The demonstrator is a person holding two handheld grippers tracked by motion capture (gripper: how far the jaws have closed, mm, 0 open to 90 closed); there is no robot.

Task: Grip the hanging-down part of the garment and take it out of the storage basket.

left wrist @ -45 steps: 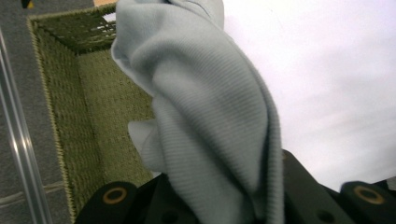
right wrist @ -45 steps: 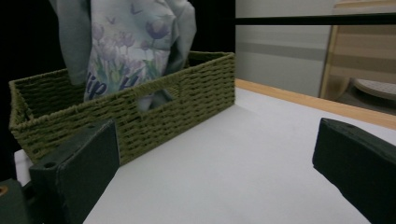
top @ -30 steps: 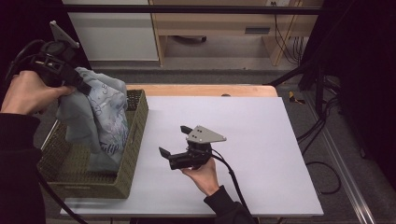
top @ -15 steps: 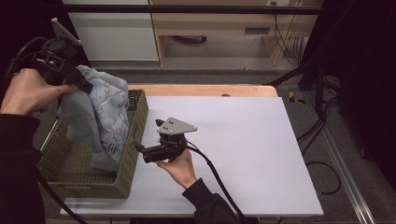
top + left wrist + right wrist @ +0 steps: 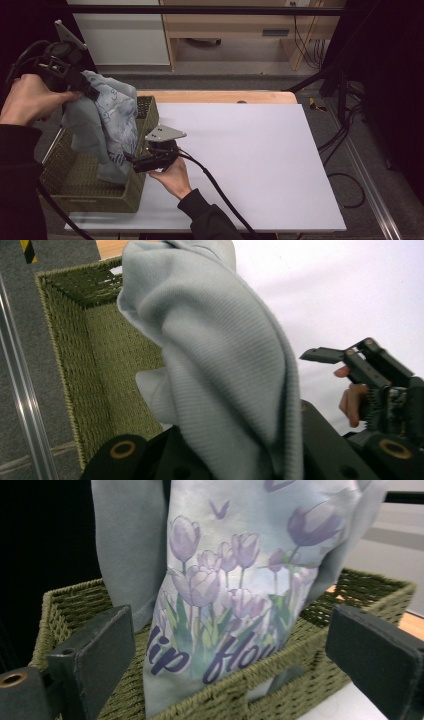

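Observation:
A light grey garment (image 5: 105, 125) with a purple tulip print hangs from my left gripper (image 5: 87, 92), which is shut on its top edge and holds it above a green woven basket (image 5: 90, 197). The cloth's lower end reaches down inside the basket. In the left gripper view the grey fabric (image 5: 225, 355) bunches between the jaws above the basket (image 5: 100, 355). My right gripper (image 5: 132, 162) is open at the basket's right wall and points at the garment. In the right gripper view its pads (image 5: 100, 650) stand wide apart, with the print (image 5: 225, 595) straight ahead behind the basket rim (image 5: 240, 690).
The basket stands at the left end of a white table (image 5: 260, 150). A wooden strip (image 5: 220, 96) runs along the far edge. The right gripper's cable (image 5: 215, 187) trails back over the table's front. Black stands and cables (image 5: 345, 95) are on the floor to the right.
The right gripper has travelled left across the table, from its middle to the basket's right wall, with its jaws still open. The left gripper has stayed put with the garment.

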